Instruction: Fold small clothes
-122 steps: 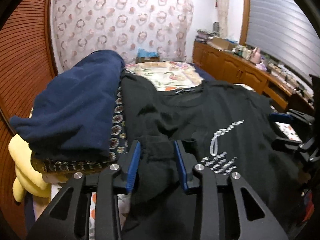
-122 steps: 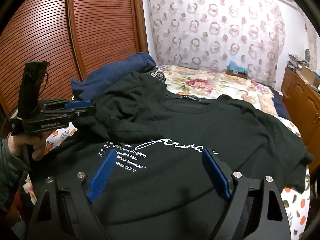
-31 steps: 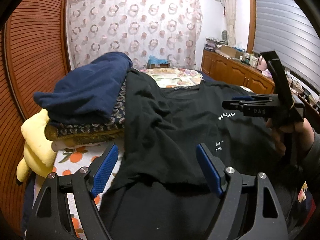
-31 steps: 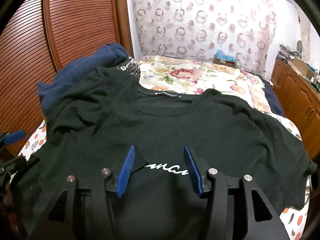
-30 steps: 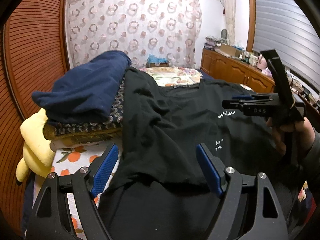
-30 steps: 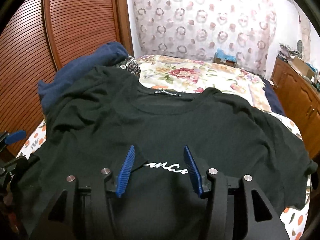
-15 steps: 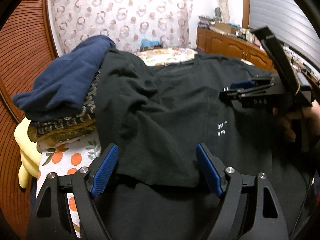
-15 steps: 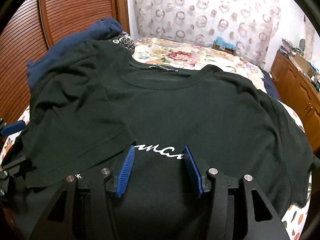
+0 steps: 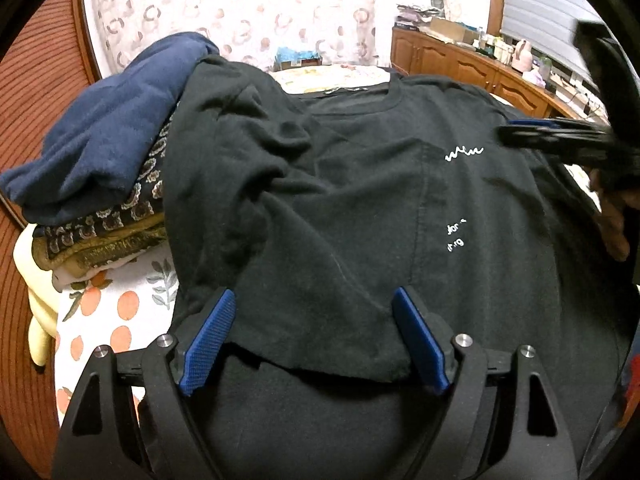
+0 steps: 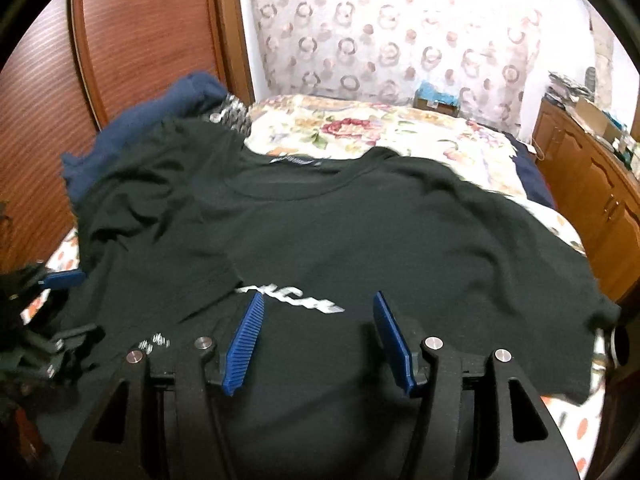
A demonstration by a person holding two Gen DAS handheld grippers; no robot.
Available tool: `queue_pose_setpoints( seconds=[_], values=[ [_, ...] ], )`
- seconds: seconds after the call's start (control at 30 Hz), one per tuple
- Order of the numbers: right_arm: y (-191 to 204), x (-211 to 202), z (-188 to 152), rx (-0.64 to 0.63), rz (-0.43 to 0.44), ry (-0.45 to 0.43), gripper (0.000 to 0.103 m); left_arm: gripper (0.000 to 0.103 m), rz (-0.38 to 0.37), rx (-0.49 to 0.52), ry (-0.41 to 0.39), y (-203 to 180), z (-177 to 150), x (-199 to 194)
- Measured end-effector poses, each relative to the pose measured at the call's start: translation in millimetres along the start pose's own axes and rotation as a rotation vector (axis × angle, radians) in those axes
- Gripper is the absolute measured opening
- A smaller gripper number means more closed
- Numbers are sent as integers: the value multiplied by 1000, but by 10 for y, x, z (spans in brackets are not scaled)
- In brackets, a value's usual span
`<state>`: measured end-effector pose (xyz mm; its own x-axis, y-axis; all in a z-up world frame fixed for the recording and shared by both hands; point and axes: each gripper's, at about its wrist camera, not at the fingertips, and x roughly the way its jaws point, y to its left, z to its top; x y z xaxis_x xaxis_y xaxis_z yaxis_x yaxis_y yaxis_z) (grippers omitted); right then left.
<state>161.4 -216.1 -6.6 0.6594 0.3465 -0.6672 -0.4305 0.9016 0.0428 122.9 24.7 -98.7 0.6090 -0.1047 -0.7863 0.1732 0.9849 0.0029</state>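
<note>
Navy blanket (image 9: 100, 148) on patterned pile beside black T-shirt (image 9: 360, 208); white script unreadable. Left gripper (image 9: 316, 340) wide, right gripper (image 10: 318, 332) narrower, both empty

the black t-shirt's (image 10: 360, 232) left sleeve (image 9: 320, 280) now lies folded across its chest, released by left tongs (image 9: 314, 336).

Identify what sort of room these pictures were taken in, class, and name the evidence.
Most likely a bedroom: a bed with a floral bedspread, a patterned curtain behind it, and wooden cabinets alongside.
</note>
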Motion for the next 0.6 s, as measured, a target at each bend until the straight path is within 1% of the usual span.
queue_pose_setpoints(
  seconds=[0.07, 0.2, 0.33, 0.43, 0.53, 0.6],
  values=[
    [-157, -187, -82, 4, -26, -15, 59, 83, -9, -8, 3, 21, 1, 1],
    [-553, -488, -277, 29, -118, -19, 59, 83, -8, -7, 3, 18, 5, 4],
    [-1029, -683, -469, 114, -196, -4, 59, 83, -8, -7, 3, 18, 5, 4],
    [-1289, -708, -579, 169, -230, 14, 59, 83, -8, -7, 3, 13, 3, 1],
    [-1436, -624, -652, 208, -257, 48, 58, 83, -9, -7, 3, 16, 4, 5],
    [-1496, -557, -694, 239, -256, 68, 56, 83, -9, -7, 3, 15, 4, 6]
  ],
)
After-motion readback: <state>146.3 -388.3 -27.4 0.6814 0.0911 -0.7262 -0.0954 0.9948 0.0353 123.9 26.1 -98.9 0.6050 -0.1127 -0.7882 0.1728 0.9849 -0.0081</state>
